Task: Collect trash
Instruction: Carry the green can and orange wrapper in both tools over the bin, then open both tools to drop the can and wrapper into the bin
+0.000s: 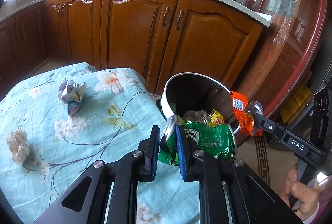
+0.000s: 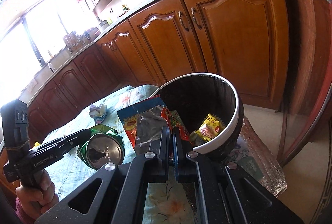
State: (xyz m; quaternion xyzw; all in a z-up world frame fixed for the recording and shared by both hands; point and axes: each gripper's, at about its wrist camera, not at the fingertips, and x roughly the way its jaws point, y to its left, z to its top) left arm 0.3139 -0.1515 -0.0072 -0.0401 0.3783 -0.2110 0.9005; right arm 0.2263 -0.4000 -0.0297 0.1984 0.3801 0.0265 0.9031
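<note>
Green crushed can point(image 1: 199, 136), light and slippery, sat clamped in the left gripper point(image 1: 167, 136); right gripper point(image 2: 172, 136) pinched the crinkly wrapper point(image 2: 145, 120) beside the bin point(image 2: 236, 112).

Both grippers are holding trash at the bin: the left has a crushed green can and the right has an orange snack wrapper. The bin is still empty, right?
Not quite: the bin is not empty. The right wrist view shows a yellow wrapper already inside. The rest holds: the left gripper grips the green can and the right gripper the orange wrapper.
</note>
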